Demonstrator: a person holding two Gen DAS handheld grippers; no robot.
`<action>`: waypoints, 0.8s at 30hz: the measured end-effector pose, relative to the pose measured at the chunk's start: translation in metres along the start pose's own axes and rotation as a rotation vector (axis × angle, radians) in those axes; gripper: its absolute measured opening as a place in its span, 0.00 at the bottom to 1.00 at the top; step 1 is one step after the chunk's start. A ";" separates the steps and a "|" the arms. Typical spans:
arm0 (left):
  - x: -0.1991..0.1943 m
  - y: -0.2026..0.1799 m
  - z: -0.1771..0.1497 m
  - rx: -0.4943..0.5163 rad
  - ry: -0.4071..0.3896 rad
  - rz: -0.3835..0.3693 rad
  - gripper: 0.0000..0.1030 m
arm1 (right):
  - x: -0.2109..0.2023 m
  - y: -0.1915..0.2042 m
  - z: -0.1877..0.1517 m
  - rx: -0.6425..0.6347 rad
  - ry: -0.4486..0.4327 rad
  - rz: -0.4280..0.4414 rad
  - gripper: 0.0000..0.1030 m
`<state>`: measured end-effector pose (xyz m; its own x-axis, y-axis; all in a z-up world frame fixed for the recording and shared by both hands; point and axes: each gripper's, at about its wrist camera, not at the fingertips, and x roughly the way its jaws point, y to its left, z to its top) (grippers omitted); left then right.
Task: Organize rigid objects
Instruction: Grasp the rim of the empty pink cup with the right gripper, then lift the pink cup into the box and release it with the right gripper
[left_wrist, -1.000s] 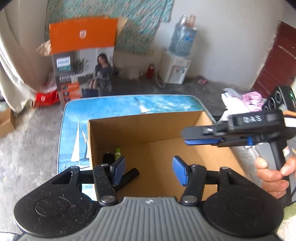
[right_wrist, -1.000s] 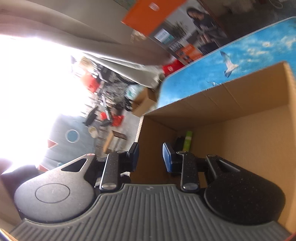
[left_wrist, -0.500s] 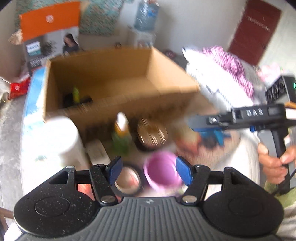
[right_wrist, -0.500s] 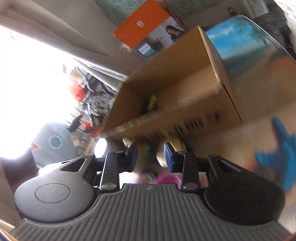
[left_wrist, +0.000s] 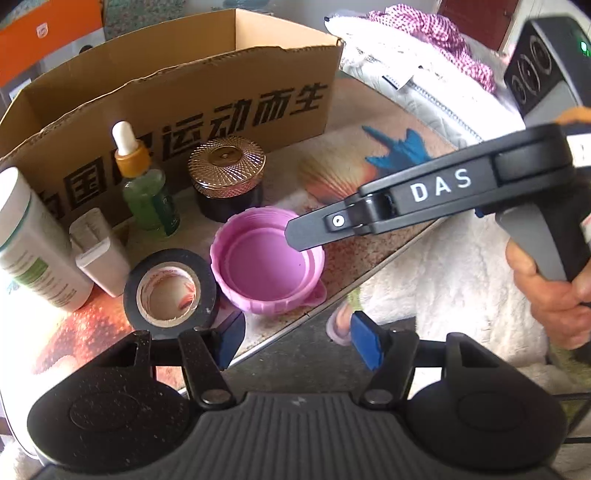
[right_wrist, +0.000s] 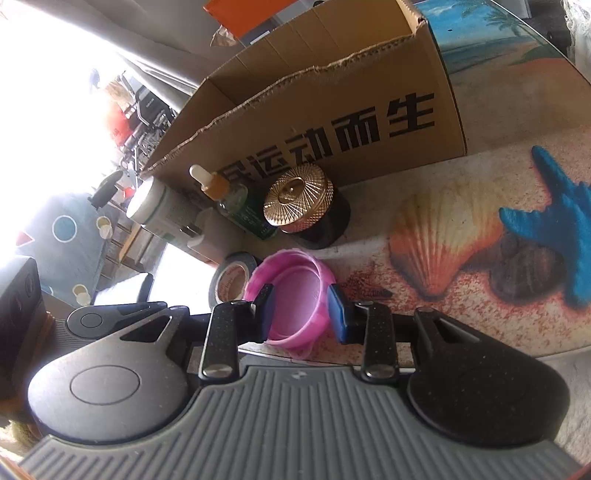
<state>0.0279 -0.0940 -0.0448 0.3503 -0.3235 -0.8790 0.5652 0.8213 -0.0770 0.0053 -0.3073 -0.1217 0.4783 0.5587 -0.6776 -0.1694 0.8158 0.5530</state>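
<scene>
Right in front of me, my left hand-held gripper (left_wrist: 295, 341) hung over the near edge of the desk (left_wrist: 369, 254). Its jaws had just been opening, and they stood about half open with nothing between them. My right hand-held gripper (right_wrist: 301, 314) was open only a little. Its two blue pads sat on either side of the near rim of the pink lid (right_wrist: 295, 295), but I could not tell if they touched it. My right hand (left_wrist: 550, 291) held its grip.

Just beside the pink lid, on the left, lay a roll of black tape (left_wrist: 170, 293). Next to that stood a small white stick (left_wrist: 98, 254) and a big white tube (left_wrist: 31, 243). Behind the lid stood a green dropper bottle (left_wrist: 147, 188) and a dark jar with a gold lid (left_wrist: 227, 177), close together. Behind them all was the open cardboard box (left_wrist: 207, 99), with big black letters on its side.
</scene>
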 end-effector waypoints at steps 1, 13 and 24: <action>0.002 -0.001 0.001 0.008 0.000 0.017 0.62 | 0.002 0.000 0.000 -0.002 0.002 -0.004 0.30; 0.009 -0.008 0.010 0.010 -0.036 0.013 0.60 | 0.002 -0.011 0.000 0.001 0.013 -0.022 0.23; 0.011 -0.016 0.017 0.045 -0.049 -0.021 0.75 | -0.014 -0.024 0.003 0.013 -0.015 -0.076 0.25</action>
<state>0.0352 -0.1183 -0.0451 0.3735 -0.3635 -0.8535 0.6056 0.7924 -0.0725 0.0055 -0.3348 -0.1239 0.5019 0.4926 -0.7110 -0.1207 0.8538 0.5064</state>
